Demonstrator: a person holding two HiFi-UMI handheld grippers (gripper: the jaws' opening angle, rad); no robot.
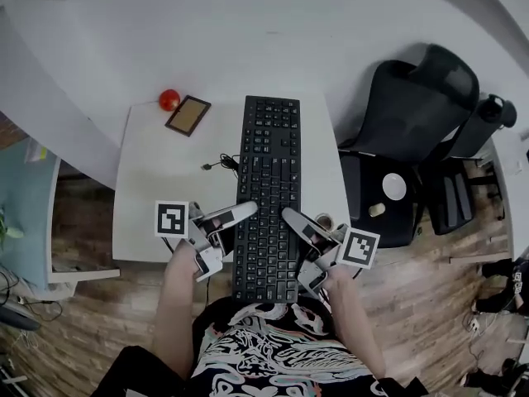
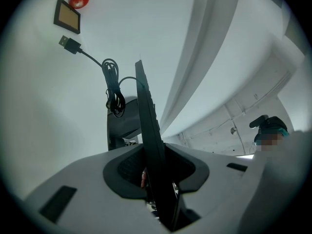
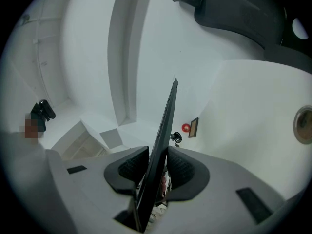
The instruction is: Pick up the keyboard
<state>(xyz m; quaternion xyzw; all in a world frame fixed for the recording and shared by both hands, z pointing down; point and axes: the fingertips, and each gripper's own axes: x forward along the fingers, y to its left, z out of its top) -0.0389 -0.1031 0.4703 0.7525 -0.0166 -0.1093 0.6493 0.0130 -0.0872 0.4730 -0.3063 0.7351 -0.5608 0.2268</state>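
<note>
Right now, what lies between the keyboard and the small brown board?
A coiled black cable with its plug, beside the keyboard; the head view shows it.

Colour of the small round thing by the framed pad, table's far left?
Red. The round thing shows best in the head view.

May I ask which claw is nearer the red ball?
Left: the left claw clamps the keyboard edge facing the red ball; the right claw clamps the far edge.
</note>
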